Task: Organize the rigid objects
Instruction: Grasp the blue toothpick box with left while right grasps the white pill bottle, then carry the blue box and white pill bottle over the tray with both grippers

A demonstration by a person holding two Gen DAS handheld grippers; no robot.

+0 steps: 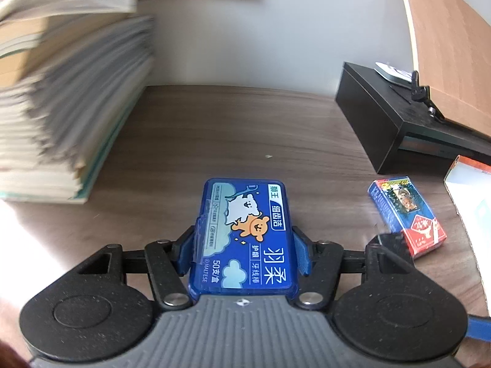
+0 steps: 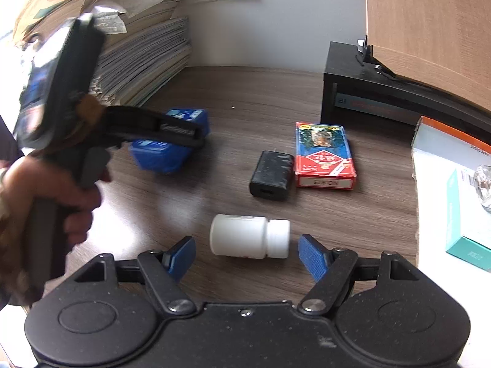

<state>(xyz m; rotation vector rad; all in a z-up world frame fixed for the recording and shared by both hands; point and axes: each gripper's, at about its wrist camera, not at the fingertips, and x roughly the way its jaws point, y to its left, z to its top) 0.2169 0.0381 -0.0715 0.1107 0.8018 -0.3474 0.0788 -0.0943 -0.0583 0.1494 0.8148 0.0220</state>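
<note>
The left gripper (image 1: 244,248) has its blue pads pressed against both long sides of a flat blue plastic floss-pick box (image 1: 244,236) printed with a cartoon dog and bear, which lies on the brown wood-grain table (image 1: 214,128). Seen from the right wrist, a hand (image 2: 58,196) grasps that tool's handle at the left. The right gripper (image 2: 247,256) stands wide, clamping nothing; a small white plastic bottle (image 2: 250,236) lies on its side just ahead, between the spread blue fingertips (image 2: 313,257) without touching them. Farther back, a black wall charger (image 2: 271,170) lies touching a red-and-blue playing-card box (image 2: 323,156). A tall stack of papers and books (image 2: 138,55) rises at the back left, a black riser shelf (image 2: 368,92) at the back right, and a white carton with an orange edge (image 2: 445,159) at the right.
</note>
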